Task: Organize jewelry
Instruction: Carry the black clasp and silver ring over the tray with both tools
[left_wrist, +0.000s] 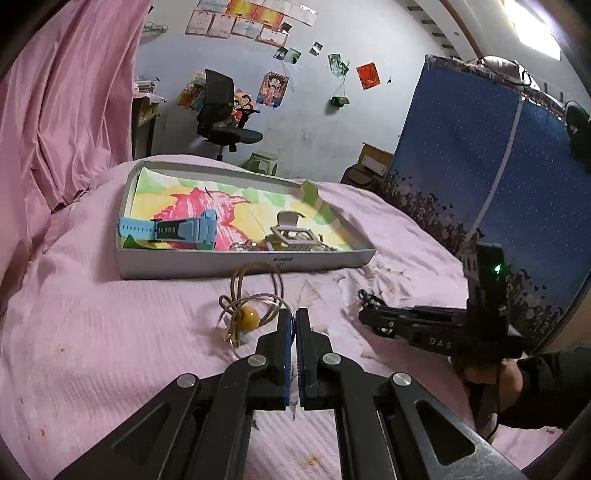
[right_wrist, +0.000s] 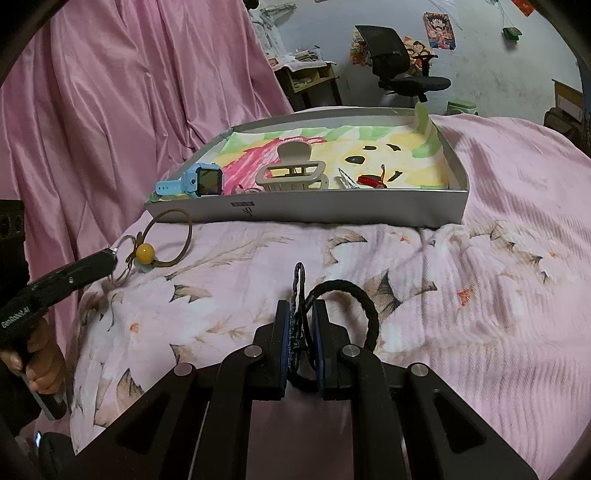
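The brown cord bracelet with a round amber-yellow bead (left_wrist: 255, 306) lies on the pink quilted bedspread (left_wrist: 92, 332), just in front of the shallow white cardboard tray (left_wrist: 207, 262). The left gripper (left_wrist: 294, 314) has its jaws clenched together at the loops' edge. It seems to pinch a strand, though from the left wrist view the cord between the pads is too thin to be sure. If only one loop is caught, the bead's weight could drag the rest loose on the way to the tray.

The right gripper (right_wrist: 300, 314) is clamped on a black braided cord bracelet (right_wrist: 364, 308), whose free loop arches out to the right. That loop hangs low and could snag on the bedspread or catch the tray's near wall.

Inside the tray, a light blue smartwatch (right_wrist: 195, 181), a beige plastic claw hair clip (right_wrist: 291, 173) and a small red item (right_wrist: 371, 181) crowd the front. A careless drop could tangle cords in the clip's teeth.
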